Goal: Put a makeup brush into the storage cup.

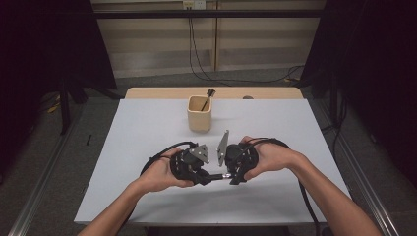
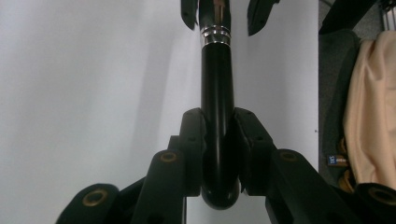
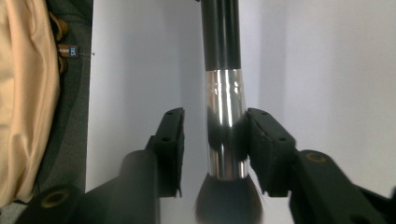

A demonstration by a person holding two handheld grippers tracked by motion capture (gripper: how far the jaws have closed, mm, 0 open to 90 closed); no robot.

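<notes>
White table (image 1: 147,128) under both your grippers, tan cup (image 1: 199,113) beyond them. Your left gripper (image 2: 217,135) is clamped on the brush (image 2: 217,93) by its black handle end. Your right gripper (image 3: 215,140) has the silver ferrule (image 3: 226,126) between its jaws, one pad touching, the other clear with a gap; so loose, not clamped. Bristles (image 3: 229,203) sit nearest that gripper's body.
</notes>
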